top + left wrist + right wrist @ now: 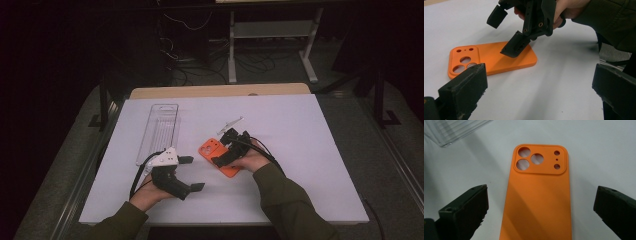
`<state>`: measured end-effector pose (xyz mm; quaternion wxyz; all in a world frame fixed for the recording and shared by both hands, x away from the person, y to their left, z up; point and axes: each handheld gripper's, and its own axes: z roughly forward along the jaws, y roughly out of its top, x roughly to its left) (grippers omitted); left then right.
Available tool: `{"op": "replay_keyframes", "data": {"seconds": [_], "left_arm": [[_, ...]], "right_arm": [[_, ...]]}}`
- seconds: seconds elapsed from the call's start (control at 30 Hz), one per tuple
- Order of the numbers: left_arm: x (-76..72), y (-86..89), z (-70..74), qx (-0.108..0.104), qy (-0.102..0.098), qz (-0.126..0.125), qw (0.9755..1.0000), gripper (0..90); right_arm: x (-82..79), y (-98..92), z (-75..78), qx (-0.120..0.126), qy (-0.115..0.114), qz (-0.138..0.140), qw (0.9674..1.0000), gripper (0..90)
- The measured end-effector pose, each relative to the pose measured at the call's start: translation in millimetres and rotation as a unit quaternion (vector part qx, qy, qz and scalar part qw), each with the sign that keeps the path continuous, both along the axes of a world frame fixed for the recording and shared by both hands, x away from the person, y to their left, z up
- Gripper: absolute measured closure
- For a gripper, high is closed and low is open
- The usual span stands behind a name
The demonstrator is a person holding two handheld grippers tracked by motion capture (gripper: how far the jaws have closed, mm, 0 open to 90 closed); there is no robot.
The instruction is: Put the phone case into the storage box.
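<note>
An orange phone case [210,149] lies back-up on the white table top [300,150], its camera cutouts toward the far left. My right gripper [224,147] hovers open just above it, one jaw on each side of the case [537,215]; in the right gripper view nothing sits between the jaws of the gripper [541,195]. My left gripper [192,173] stands open to the left of the case, aimed at it. The left gripper view shows the case [491,57] beyond the wide-apart jaws of that gripper [540,75], with the right gripper [506,31] above it.
A long clear plastic tray [160,130] lies at the back left of the table; one of its corners [446,130] also appears in the right gripper view. A small clear piece [231,122] lies just behind the right gripper. Dark floor, cables and a stand lie beyond the table.
</note>
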<state>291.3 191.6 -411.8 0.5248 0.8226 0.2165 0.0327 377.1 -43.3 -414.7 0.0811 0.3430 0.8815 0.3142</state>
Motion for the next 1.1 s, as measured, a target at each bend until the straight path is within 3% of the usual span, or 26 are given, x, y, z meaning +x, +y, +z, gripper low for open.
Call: {"op": "replay_keyframes", "data": {"seconds": [0.3,1.1], "left_arm": [[0.1,-0.4,-0.3,0.000,-0.001,-0.001,1.0000,0.0],[-0.2,-0.5,-0.5,0.000,0.002,-0.002,1.0000,0.0]], "right_arm": [[0.4,1.6,-6.0,-0.013,0.007,-0.010,0.9998,0.0],[0.7,7.4,-22.1,-0.044,0.017,-0.003,0.9989,0.0]]}}
